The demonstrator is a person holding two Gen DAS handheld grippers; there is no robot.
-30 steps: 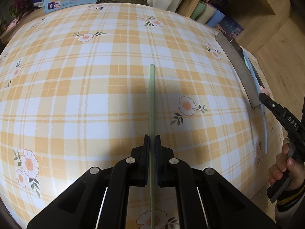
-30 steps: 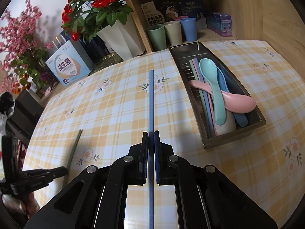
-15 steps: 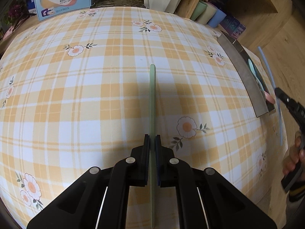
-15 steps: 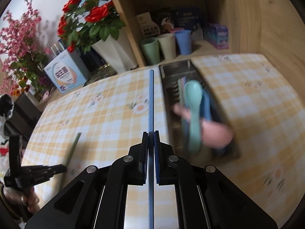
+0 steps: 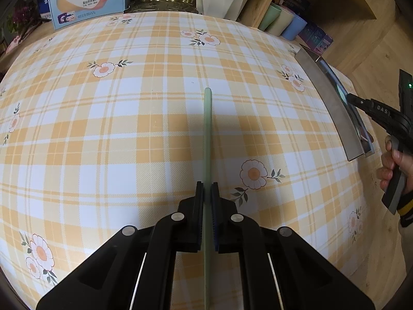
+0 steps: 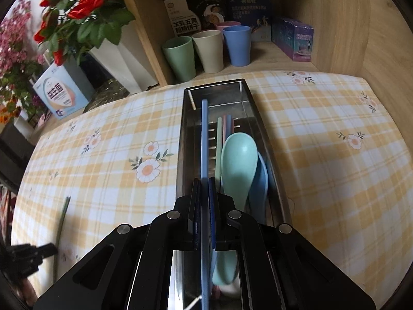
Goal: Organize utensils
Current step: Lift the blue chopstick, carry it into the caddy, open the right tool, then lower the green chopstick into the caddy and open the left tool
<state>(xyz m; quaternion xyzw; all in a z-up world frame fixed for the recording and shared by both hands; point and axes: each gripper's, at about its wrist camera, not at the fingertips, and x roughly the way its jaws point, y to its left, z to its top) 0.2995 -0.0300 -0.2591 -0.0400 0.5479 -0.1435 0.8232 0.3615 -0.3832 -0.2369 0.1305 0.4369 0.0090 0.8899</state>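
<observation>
Over the tray (image 6: pixel 258 113): your blue chopstick (image 6: pixel 204 139) is not yet released.
Both fingers clamp chopsticks; the green chopstick (image 5: pixel 207 134) waits mid-tabletop (image 5: pixel 103 129).

Each black plastic hand-held gripper (image 5: pixel 207 188) has angular linkage arms fastened with round silver screws and dark blue pads on its fingers (image 6: pixel 212 206). The person's hand (image 5: pixel 395 160) emerges from a dark sleeve cuff with yellow stripes (image 5: pixel 405 208).
</observation>
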